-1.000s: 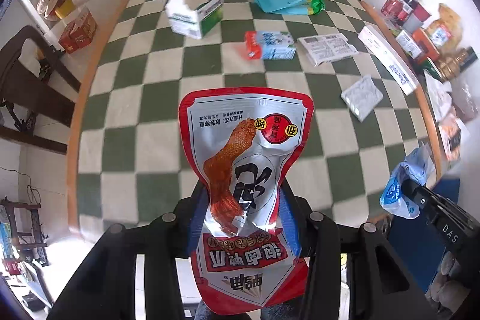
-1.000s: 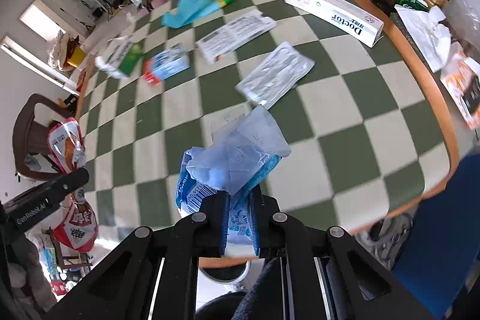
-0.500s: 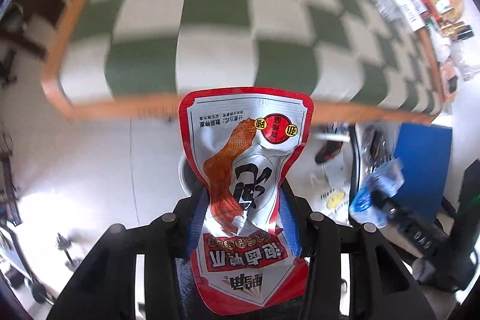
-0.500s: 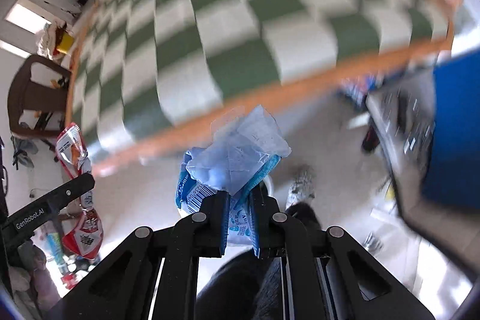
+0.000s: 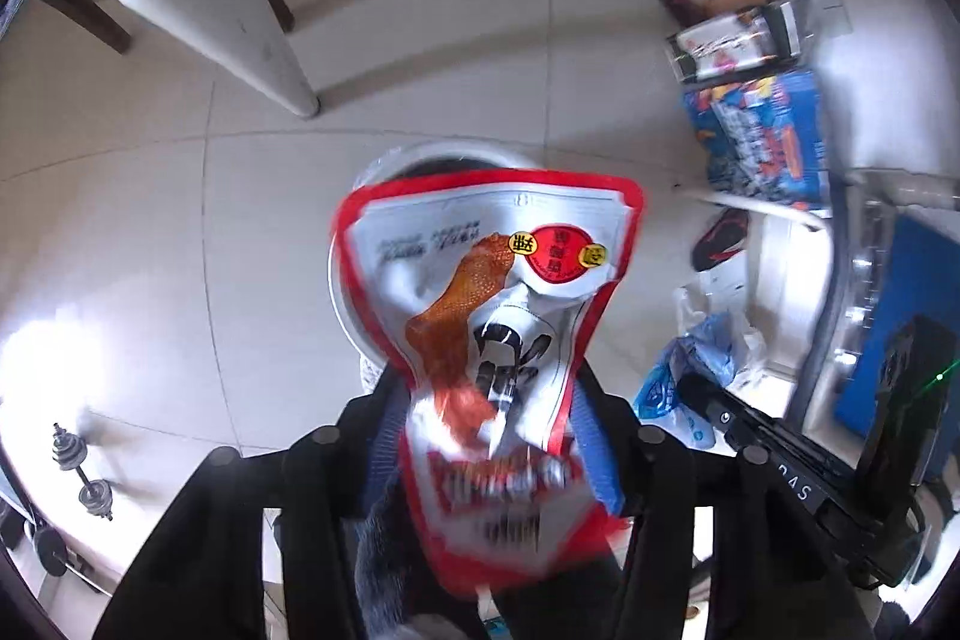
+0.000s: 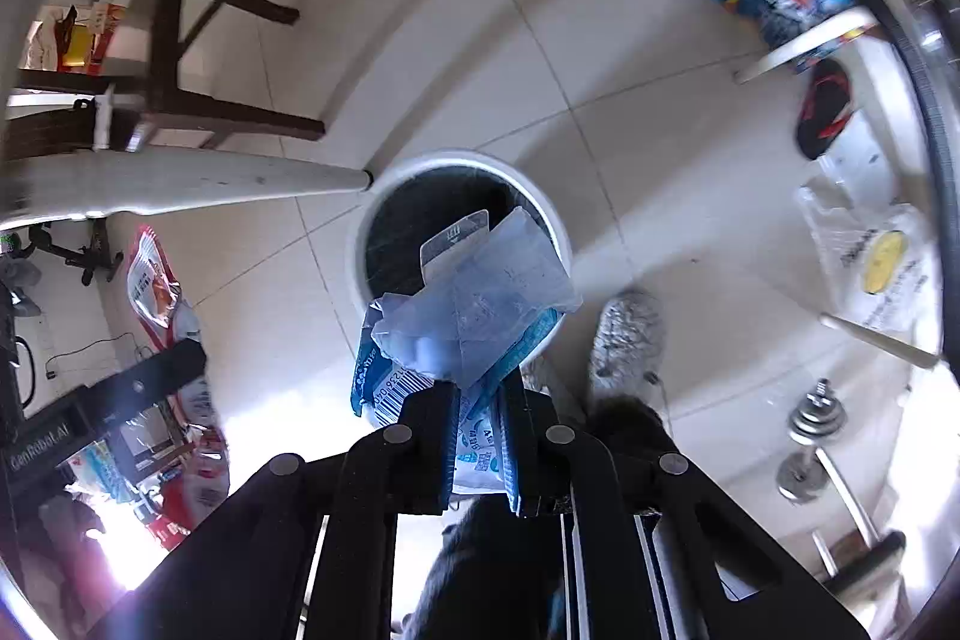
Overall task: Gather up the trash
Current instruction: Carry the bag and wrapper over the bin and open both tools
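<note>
**Both wrappers over the bin**

Left wrist view: my left gripper [image 5: 489, 430] has its jaws clamped on the red snack pouch [image 5: 492, 316], which stands ahead of them above the white bin [image 5: 384, 172].

Right wrist view: my right gripper [image 6: 480, 430] has its jaws pinched narrow on the blue wrapper [image 6: 468, 322], directly over the bin's dark mouth, floor tiles [image 6: 660, 196] around.

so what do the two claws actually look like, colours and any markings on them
Both are matte black plastic frames with round silver-grey screw heads and blue pads lining the fingers. The left claw shows blue pads on its fingers; seen from the right camera its side reads "GenRobot.AI" in pale lettering. The right claw has the same blue pads; its side in the left view carries letters like "DAS".
</note>
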The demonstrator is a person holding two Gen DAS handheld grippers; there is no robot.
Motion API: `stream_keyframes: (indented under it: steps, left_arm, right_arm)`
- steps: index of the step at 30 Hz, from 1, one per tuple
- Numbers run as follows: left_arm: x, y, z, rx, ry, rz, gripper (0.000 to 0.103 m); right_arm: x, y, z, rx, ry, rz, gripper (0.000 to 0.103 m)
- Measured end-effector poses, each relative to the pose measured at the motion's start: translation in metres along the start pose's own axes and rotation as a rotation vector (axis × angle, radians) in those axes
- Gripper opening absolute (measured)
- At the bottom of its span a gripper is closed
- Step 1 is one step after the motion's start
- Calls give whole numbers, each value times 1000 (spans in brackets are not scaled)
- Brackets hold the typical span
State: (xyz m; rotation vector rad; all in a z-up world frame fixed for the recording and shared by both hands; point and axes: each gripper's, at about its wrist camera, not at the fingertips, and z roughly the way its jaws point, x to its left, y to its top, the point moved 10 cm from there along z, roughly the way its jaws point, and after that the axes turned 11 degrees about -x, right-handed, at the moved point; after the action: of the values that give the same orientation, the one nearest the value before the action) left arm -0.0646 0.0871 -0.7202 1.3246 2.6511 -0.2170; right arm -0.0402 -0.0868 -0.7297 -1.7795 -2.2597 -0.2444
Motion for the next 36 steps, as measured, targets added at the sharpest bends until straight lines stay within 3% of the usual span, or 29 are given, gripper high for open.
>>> stream_keyframes:
  steps: [4, 5, 7, 9, 11, 15, 20, 36]
  left_arm:
    - [22, -5, 54, 37, 37, -23, 64]
    - [28, -4, 62, 28, 61, -24, 69]
    - [39, -2, 72, 9, 102, -28, 81]
    - [47, -1, 73, -10, 130, -32, 100]
    - [54, -3, 72, -17, 167, -24, 103]
    - [66, -5, 64, -30, 210, 1, 103]
    - [67, -5, 48, -53, 236, 27, 103]
    - [47, -25, -32, -93, 244, 8, 103]
  right_arm:
    - [-10, 0, 73, 36, 6, -32, 17]
    - [-11, -1, 87, 40, 7, -38, 23]
    - [-14, -4, 120, 70, 2, -69, 39]
    - [-18, -7, 137, 77, -4, -73, 76]
    - [-23, -8, 152, 80, -39, -103, 95]
    - [-29, -6, 157, 66, -126, -160, 103]
    - [-28, -4, 145, 27, -228, -237, 103]
    - [4, -2, 47, -31, -213, -262, 103]
